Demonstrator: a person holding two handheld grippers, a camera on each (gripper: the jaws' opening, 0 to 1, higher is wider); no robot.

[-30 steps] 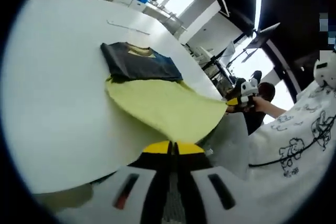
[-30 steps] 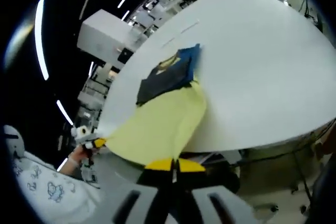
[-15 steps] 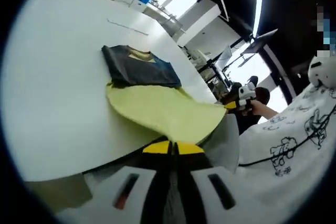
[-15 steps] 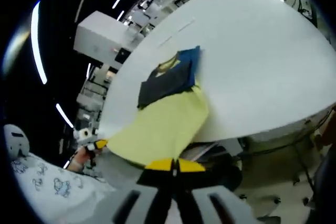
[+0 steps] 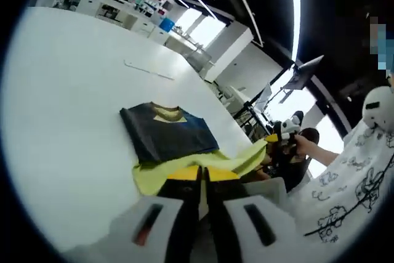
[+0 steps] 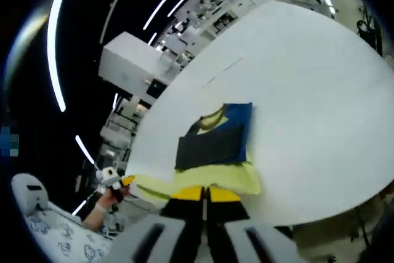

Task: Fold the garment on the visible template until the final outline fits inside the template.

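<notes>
Gripping garment (image 5: pixel 184 152), both tongs (image 5: pixel 202 175) level

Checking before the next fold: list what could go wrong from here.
1. Both grippers pinch only the yellow hem; it may slip free mid-fold.
2. The hem hangs near the table edge; slack cloth could slide off.
3. Pulling may drag the dark folded part askew.

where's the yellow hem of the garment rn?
The yellow hem is lifted at the near table edge, pinched between both grippers: left gripper and right gripper, just below the dark folded upper part.
</notes>
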